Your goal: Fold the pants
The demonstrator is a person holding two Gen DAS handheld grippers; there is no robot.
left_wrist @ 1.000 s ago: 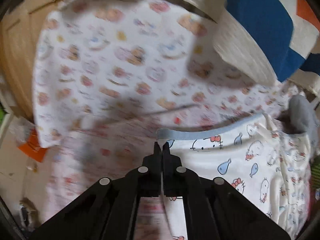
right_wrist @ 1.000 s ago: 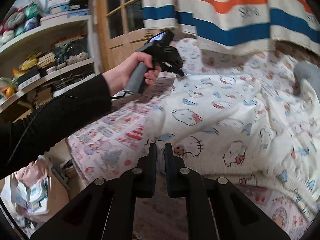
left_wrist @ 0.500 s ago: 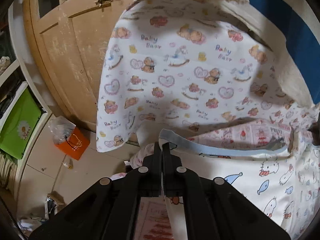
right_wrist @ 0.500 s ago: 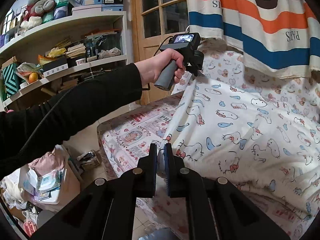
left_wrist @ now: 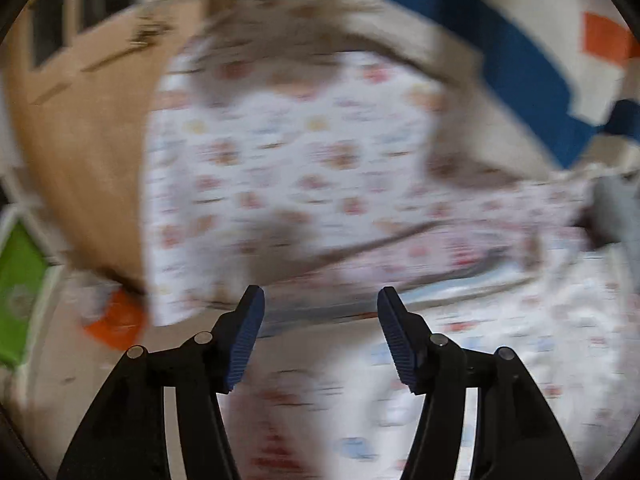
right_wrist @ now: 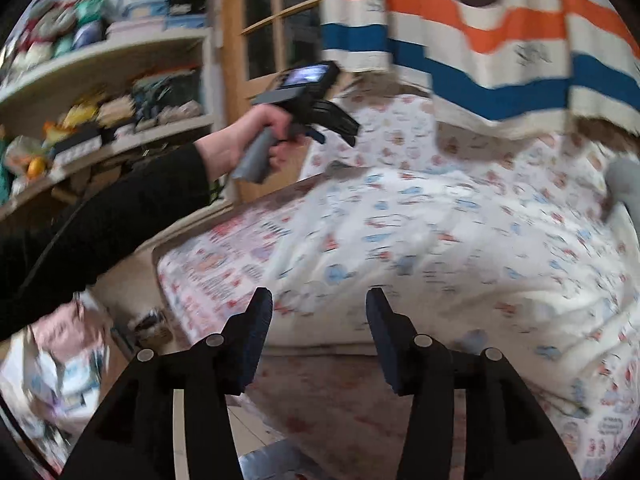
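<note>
The waistband edge that was clamped by both grippers half a second ago has been let go. The jaws of the left gripper [left_wrist: 320, 336] are opening and are seen well apart, with nothing between them; only the blurred bed surface shows through the gap. The jaws of the right gripper [right_wrist: 319, 334] are likewise opening, and no cloth is caught between them either.

The pants [right_wrist: 460, 248], white with a cartoon cat and fish print, are now spread over the bed, lying on the patterned bedsheet [right_wrist: 224, 256] below the hanging striped towel [right_wrist: 500, 60]. In the left wrist view the light-blue waistband [left_wrist: 472, 286] is seen lying flat just beyond the right fingertip [left_wrist: 390, 308], no longer lifted. In the right wrist view the left gripper is seen raised above the far edge of the garment, held by the person's hand [right_wrist: 256, 140] in a black sleeve.

It is judged that a lay-out or fold pass has been finished with this release, and that a fresh grasp will be needed for the next fold.
</note>
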